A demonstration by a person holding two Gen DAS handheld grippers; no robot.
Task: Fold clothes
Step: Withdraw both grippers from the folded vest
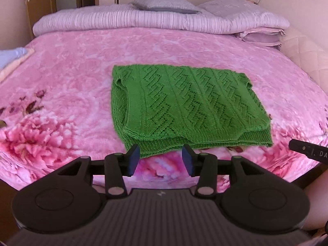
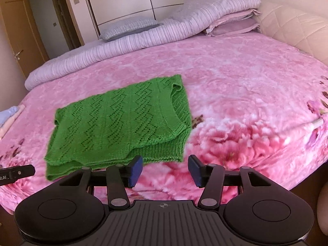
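Observation:
A green knitted garment (image 1: 184, 106) lies folded in a flat rectangle on the pink floral blanket (image 1: 71, 71); the right wrist view shows the same green garment (image 2: 121, 123) left of centre. My left gripper (image 1: 162, 160) hangs open just short of its near ribbed hem, with only blanket between its blue pads. My right gripper (image 2: 166, 170) is open too, off the garment's near right corner, and holds nothing. Each view catches the tip of the other gripper at its edge.
Lilac pillows (image 1: 164, 4) and a rolled lilac quilt (image 1: 143, 20) line the far side of the bed. Folded pale clothes (image 2: 8, 119) sit at the blanket's left edge. A padded cream headboard (image 2: 297, 26) curves on the right; a wooden door (image 2: 18, 41) stands far left.

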